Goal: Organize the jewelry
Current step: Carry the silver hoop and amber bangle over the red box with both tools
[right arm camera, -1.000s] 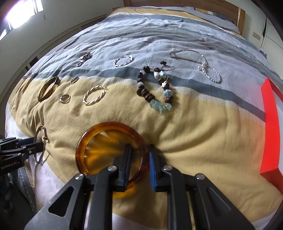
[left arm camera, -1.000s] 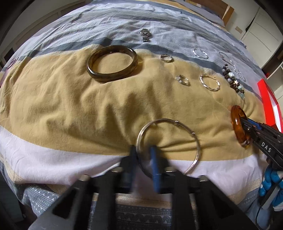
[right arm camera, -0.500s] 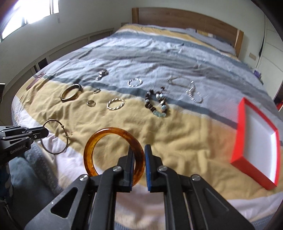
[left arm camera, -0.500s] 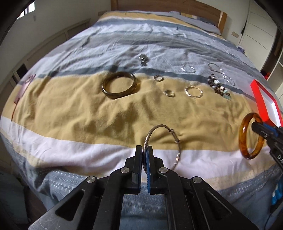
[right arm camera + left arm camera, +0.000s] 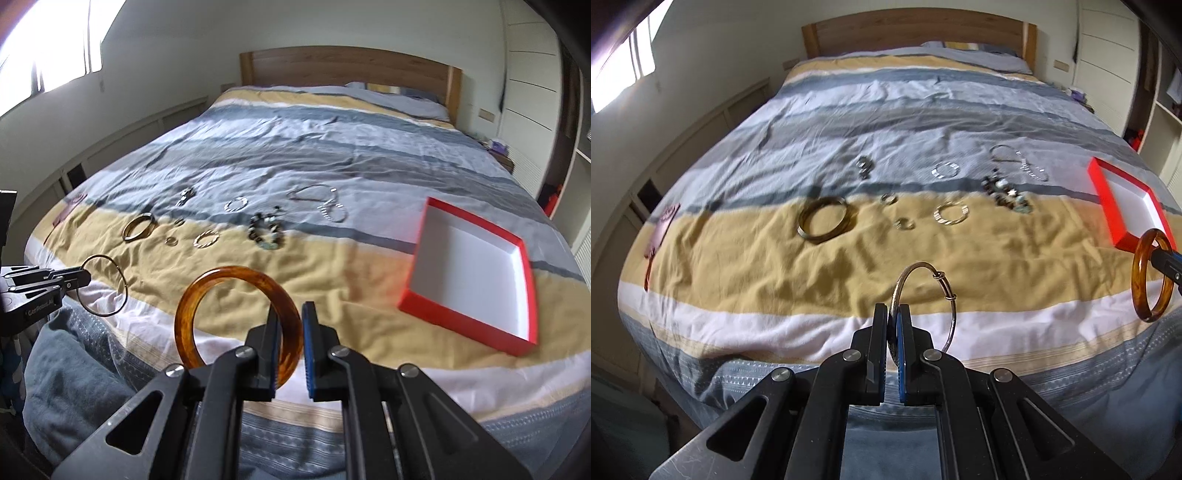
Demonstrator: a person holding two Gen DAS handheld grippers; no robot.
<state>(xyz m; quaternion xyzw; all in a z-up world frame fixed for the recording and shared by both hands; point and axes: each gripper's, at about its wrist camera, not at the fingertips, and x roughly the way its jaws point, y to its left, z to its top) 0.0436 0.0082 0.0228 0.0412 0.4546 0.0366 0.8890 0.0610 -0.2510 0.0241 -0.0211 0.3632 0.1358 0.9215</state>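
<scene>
- Left gripper (image 5: 893,314): jaws clenched on the rim of a thin silver hoop (image 5: 951,295). The hoop stands on edge in the air, above the near edge of the bed (image 5: 849,110), touching no cloth. In the right wrist view the same hoop (image 5: 104,285) hangs from the left gripper (image 5: 85,276) at the far left.
- Right gripper (image 5: 290,314): jaws clamped on the rim of an amber bangle (image 5: 207,291). The bangle stands upright and clear of the bedding. One finger (image 5: 272,332) sits inside the ring, the other outside. In the left wrist view the bangle (image 5: 1137,273) shows at the far right, held from the side.
- Red box (image 5: 461,306): open, white inside, nothing in it. It lies on the tan stripe to the right of the bangle, well apart from both grippers.
- Tan stripe, mid bed: dark bangle (image 5: 823,221) at left, then two small rings (image 5: 905,223), (image 5: 889,198), and a twisted hoop (image 5: 951,214).
- Bead bracelet (image 5: 1006,192): dark and pale beads, on the line between the tan and grey stripes, right of the twisted hoop.
- Grey stripe, further back: a small metal piece (image 5: 864,166) (too blurred to name), a second silver hoop (image 5: 945,170), and a thin chain (image 5: 1019,162) in loops.
- Far end: wooden headboard (image 5: 916,33) against the wall.
</scene>
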